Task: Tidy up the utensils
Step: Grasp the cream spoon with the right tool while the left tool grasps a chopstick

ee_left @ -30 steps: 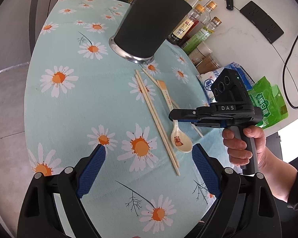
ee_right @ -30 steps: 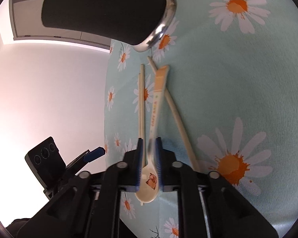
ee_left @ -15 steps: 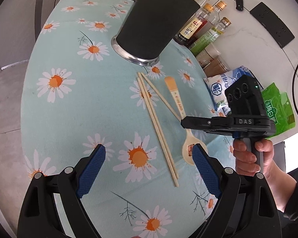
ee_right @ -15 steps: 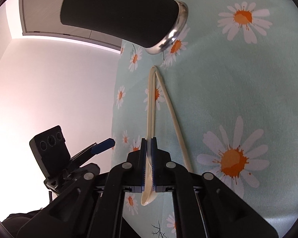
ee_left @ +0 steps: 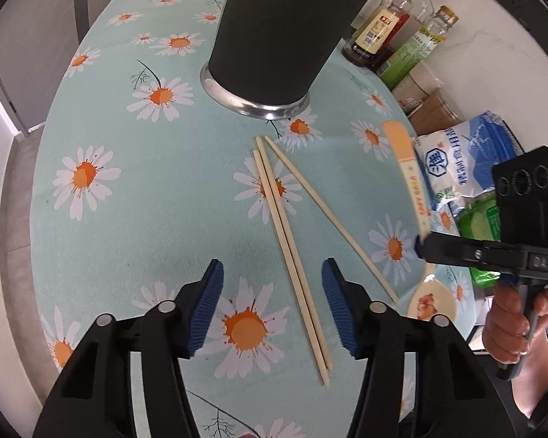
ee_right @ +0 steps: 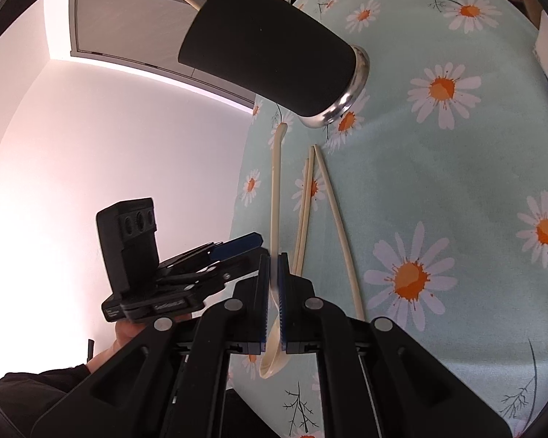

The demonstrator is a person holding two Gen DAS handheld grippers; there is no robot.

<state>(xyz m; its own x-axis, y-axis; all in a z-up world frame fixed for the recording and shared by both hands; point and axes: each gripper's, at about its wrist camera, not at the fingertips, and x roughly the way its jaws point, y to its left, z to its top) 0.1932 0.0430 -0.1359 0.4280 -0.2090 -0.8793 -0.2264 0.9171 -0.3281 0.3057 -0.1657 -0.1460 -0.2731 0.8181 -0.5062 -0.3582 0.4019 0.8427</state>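
Observation:
A tall black utensil holder (ee_left: 285, 29) (ee_right: 274, 58) with a steel base stands on the daisy tablecloth (ee_left: 128, 189); stick ends poke from its top. In front of it lie three wooden chopsticks: a pair (ee_left: 288, 252) (ee_right: 303, 211) and a single one (ee_left: 328, 219) (ee_right: 338, 233). My left gripper (ee_left: 272, 306) (ee_right: 233, 252) hovers over the near end of the pair. Its jaws are closing with the pair between them, untouched. My right gripper (ee_right: 273, 273) (ee_left: 420, 246) is shut on a cream spoon (ee_right: 276, 189) (ee_left: 405, 168) with an orange-tipped handle, held above the cloth.
Sauce and oil bottles (ee_left: 383, 29) stand right of the holder. A blue-white bag (ee_left: 467, 157) and a green bag (ee_left: 482, 219) lie along the table's right edge. The cloth's left edge drops to the floor (ee_left: 14, 255).
The right gripper closed on the spoon, lifted it off the cloth and rolled it edge-on. The left gripper moved forward over the chopstick pair and its jaws narrowed.

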